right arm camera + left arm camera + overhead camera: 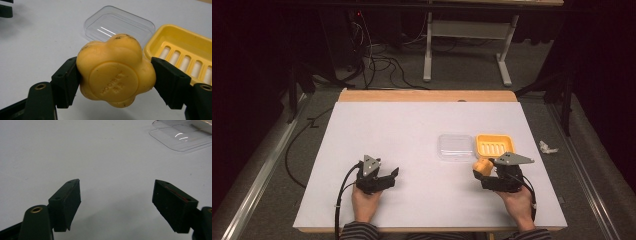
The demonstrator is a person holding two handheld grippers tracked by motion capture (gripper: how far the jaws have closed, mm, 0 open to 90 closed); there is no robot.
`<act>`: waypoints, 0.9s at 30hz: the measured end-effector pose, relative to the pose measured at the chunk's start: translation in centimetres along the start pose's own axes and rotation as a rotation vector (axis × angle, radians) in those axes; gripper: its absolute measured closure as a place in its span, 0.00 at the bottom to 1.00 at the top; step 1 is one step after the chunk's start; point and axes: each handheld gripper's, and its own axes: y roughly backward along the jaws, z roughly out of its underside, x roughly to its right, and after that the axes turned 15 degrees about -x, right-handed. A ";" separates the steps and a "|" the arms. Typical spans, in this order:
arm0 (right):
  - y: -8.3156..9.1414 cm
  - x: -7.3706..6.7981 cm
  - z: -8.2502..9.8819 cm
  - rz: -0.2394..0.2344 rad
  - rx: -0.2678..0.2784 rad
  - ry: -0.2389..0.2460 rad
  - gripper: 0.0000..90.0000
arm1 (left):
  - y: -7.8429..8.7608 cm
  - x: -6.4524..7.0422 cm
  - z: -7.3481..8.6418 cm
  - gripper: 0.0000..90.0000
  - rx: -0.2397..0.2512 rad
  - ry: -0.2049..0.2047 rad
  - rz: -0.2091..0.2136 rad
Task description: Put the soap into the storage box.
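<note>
An orange flower-shaped soap [115, 70] is clamped between the two black jaws of my right gripper [115, 80], a little above the white table. In the high view that soap [483, 166] sits at the right gripper [479, 172], just in front of the yellow soap dish [495, 145]. A clear plastic lid [455, 147] lies to the left of the dish, and the right gripper view has the same lid [117, 23] and dish [185, 52] right behind the soap. My left gripper [393, 175] rests open at the front left, nothing between its jaws [116, 202].
The white table top [412, 130] has a wooden far edge [427, 96]. A crumpled white scrap [547, 147] lies on the floor to the right. Cables and a desk frame [467, 45] stand beyond the table. A corner of the clear lid [180, 136] lies ahead of the left gripper.
</note>
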 end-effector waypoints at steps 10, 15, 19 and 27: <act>1.3 1.6 0.1 0.017 0.023 -0.032 0.31 | 0.0 0.0 0.0 0.26 0.000 -0.001 0.000; 2.1 2.5 0.0 0.022 0.043 -0.063 0.31 | 0.0 0.0 0.0 0.26 -0.001 -0.001 -0.001; 2.4 3.0 -0.1 0.032 0.042 -0.067 0.31 | 0.0 0.0 0.0 0.26 -0.003 0.001 -0.003; 2.5 4.2 -0.6 0.045 0.042 -0.073 0.31 | 0.0 0.0 0.0 0.26 -0.004 -0.001 -0.005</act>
